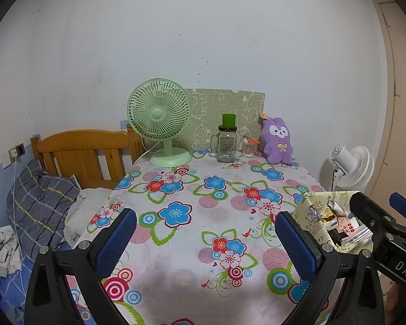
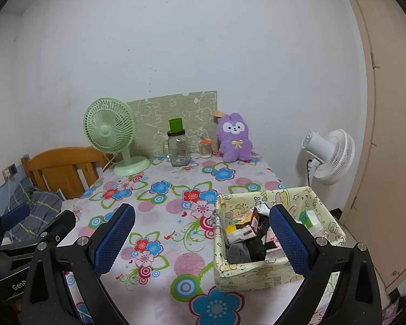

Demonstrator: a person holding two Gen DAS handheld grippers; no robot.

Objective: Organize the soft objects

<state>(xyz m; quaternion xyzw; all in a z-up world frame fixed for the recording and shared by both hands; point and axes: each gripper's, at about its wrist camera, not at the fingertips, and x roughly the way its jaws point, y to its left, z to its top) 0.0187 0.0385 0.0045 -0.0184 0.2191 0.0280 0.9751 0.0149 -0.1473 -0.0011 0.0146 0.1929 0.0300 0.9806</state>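
Both the left gripper [image 1: 204, 237] and right gripper [image 2: 201, 234] hover empty, jaws apart. The purple plush rabbit [image 2: 235, 138] sits upright far beyond the fabric storage box [image 2: 257, 273], beside the cotton-swab jar [image 2: 205, 148]. Recommended: grip its body squarely, clear of the jar.

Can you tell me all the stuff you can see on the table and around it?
plush toy: one, purple, far end of table against the wall
desk fan: one, green, far left of table
glass jar: one, clear with green cap, between desk fan and plush toy
small container: one, orange lid, beside plush toy
fabric box: one, pale yellow, near right of table, full of small packets
tablecloth: one, flowered, covers table
standing fan: one, white, right of table
bed headboard: one, wooden, left
pillow: one, grey plaid, on bed
left gripper: open, empty
right gripper: open, empty
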